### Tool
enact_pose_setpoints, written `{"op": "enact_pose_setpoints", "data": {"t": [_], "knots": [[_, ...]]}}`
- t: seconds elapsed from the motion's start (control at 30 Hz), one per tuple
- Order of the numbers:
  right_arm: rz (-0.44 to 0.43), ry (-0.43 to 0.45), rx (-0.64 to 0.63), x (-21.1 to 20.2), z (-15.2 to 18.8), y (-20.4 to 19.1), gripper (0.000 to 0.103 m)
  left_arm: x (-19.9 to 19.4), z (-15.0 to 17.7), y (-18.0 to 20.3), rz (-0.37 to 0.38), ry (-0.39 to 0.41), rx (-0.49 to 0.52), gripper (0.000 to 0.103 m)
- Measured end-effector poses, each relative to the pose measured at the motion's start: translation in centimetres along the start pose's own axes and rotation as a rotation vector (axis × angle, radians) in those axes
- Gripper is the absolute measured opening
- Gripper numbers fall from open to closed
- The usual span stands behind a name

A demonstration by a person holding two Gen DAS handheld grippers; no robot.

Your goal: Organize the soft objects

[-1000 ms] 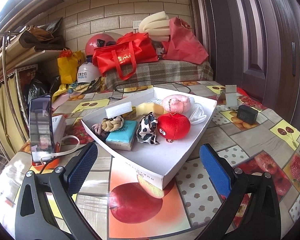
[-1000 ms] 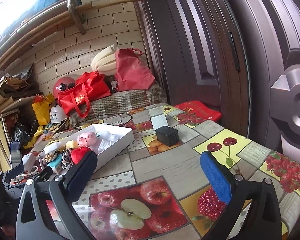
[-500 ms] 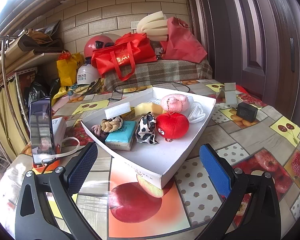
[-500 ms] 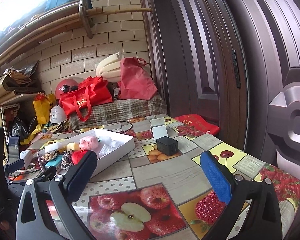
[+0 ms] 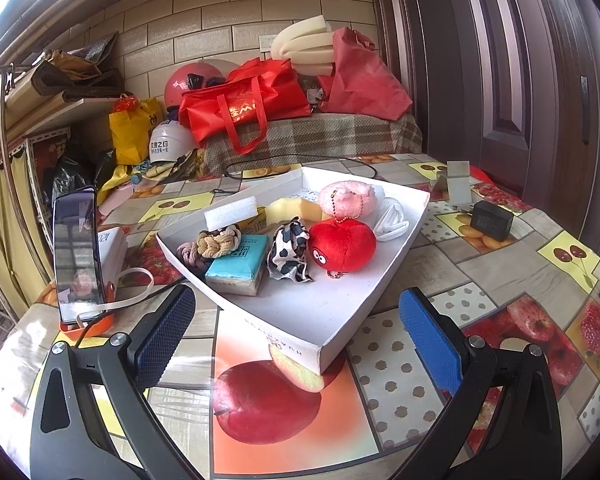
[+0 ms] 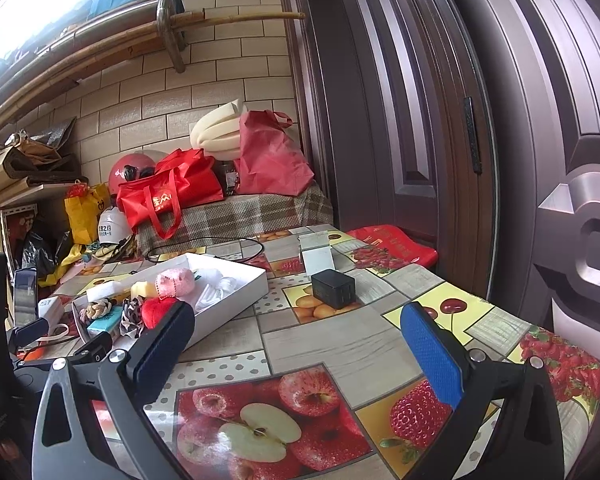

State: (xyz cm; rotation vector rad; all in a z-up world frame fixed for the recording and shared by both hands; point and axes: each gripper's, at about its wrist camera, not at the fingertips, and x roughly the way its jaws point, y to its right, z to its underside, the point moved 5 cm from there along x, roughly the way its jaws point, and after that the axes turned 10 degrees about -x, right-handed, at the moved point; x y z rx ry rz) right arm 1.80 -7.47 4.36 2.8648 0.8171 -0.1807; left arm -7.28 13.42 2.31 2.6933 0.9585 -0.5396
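Observation:
A white shallow box [image 5: 332, 340] sits on the fruit-print table and holds soft things: a red plush [image 5: 342, 246], a pink plush [image 5: 346, 198], a cow-print scrunchie [image 5: 290, 254], braided hair ties [image 5: 216, 242], a teal tissue pack [image 5: 238, 266], a yellow sponge [image 5: 290, 208], a white foam block [image 5: 232, 210] and a white cloth [image 5: 392, 220]. My left gripper [image 5: 296, 336] is open and empty, just in front of the box's near corner. My right gripper [image 6: 300, 344] is open and empty over the table, to the right of the box [image 6: 236, 300].
A phone on an orange stand [image 5: 76, 256] stands left of the box, with a white box [image 5: 110, 246] behind it. A black charger [image 5: 492, 220] and a small card stand [image 5: 458, 186] sit at the right. Bags and helmets [image 5: 240, 108] pile behind the table. A dark door [image 6: 460, 120] is on the right.
Both grippers have tilted up slightly, so the scene sits a little lower in each view. Nothing in the box has moved and both grippers stay open.

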Motion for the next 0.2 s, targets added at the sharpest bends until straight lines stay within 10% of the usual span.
{"op": "enact_pose_setpoints", "data": {"t": [0.2], "knots": [[0.000, 0.002, -0.001, 0.02, -0.04, -0.01, 0.103, 0.04, 0.05, 0.00, 0.019, -0.010, -0.002, 0.103]]}}
